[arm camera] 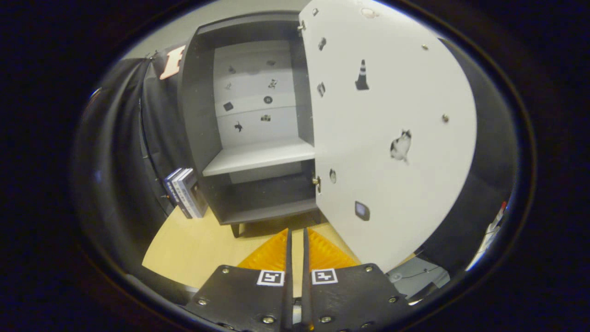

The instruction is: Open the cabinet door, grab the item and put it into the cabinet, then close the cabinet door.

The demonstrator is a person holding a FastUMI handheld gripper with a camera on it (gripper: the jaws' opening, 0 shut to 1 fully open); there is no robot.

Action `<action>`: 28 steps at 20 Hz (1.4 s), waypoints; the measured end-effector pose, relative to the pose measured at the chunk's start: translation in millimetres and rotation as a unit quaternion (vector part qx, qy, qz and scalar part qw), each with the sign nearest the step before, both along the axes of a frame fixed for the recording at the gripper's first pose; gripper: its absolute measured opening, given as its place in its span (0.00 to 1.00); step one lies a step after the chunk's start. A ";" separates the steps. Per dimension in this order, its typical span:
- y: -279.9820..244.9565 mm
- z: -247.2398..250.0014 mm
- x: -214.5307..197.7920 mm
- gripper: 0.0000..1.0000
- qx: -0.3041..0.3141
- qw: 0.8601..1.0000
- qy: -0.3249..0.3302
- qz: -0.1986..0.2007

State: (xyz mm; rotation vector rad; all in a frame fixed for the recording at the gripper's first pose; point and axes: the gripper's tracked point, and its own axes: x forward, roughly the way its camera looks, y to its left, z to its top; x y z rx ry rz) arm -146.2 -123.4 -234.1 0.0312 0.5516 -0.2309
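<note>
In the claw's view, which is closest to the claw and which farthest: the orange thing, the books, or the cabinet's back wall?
The claw has its fingers nearly closed, holding nothing.
1. Orange ribbed item, just ahead of the fingertips on the table.
2. Books, standing left of the cabinet.
3. Cabinet back wall, deep inside, beyond the open door.

The gripper is holding an orange ridged item between nearly closed jaws, facing the cabinet whose door is standing open.
</note>
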 end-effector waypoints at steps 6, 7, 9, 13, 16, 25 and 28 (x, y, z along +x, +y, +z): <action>28.4 -87.0 -0.4 0.11 0.021 0.991 0.106 0.078; 32.2 -99.9 -1.1 0.15 0.020 0.988 0.123 0.093; 40.4 -125.5 -1.5 0.19 0.019 0.980 0.156 0.118; 53.3 -168.3 -0.9 0.19 0.024 0.965 0.207 0.158; 53.9 -196.5 -0.4 0.19 0.017 0.955 0.238 0.176; 49.8 -252.1 -1.8 0.19 0.024 0.934 0.298 0.193; 53.4 -265.8 -1.4 0.20 0.023 0.931 0.307 0.198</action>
